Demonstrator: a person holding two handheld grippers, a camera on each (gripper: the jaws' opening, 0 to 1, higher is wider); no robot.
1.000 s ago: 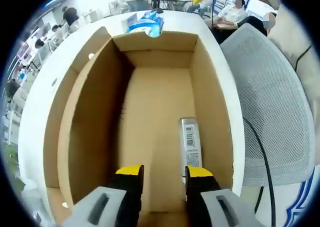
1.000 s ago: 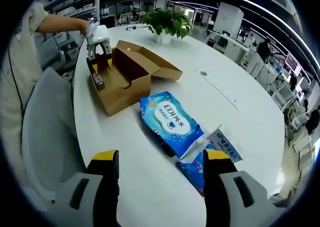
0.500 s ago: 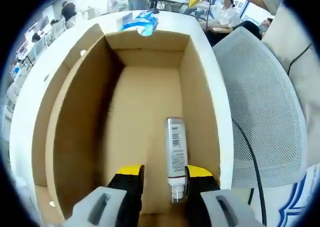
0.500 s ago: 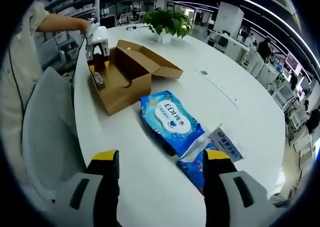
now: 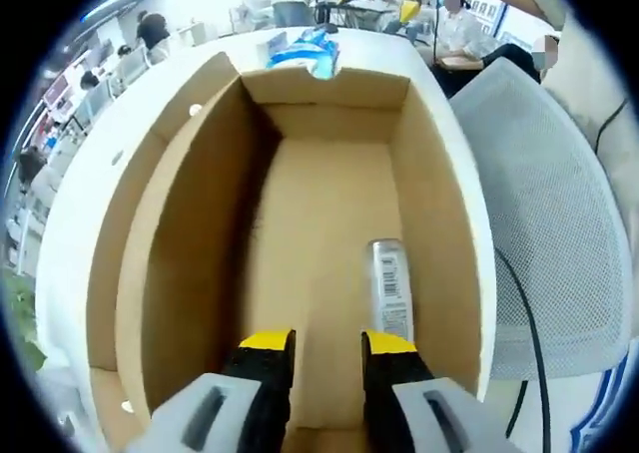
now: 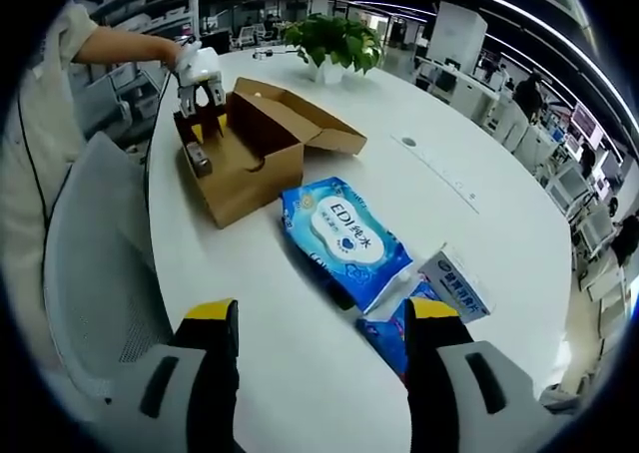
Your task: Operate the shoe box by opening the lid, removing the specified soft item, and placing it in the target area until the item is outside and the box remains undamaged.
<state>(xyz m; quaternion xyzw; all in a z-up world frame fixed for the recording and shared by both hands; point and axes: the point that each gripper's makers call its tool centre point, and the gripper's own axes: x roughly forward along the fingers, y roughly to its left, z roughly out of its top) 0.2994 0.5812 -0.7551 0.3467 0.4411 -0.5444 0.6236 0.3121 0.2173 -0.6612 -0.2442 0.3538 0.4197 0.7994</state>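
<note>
Tube [image 5: 389,291] in box [image 5: 180,224] by right wall – wipes pack [image 6: 344,238] on table [image 6: 439,124] beside box.

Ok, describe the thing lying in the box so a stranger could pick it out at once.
Find the open cardboard box on the white table. On its floor, near the wall on the chair side, lies a small silver tube with a barcode label, just ahead of the left gripper. It is the one silver thing on plain brown cardboard; the blue wipes pack lies outside the box.
</note>
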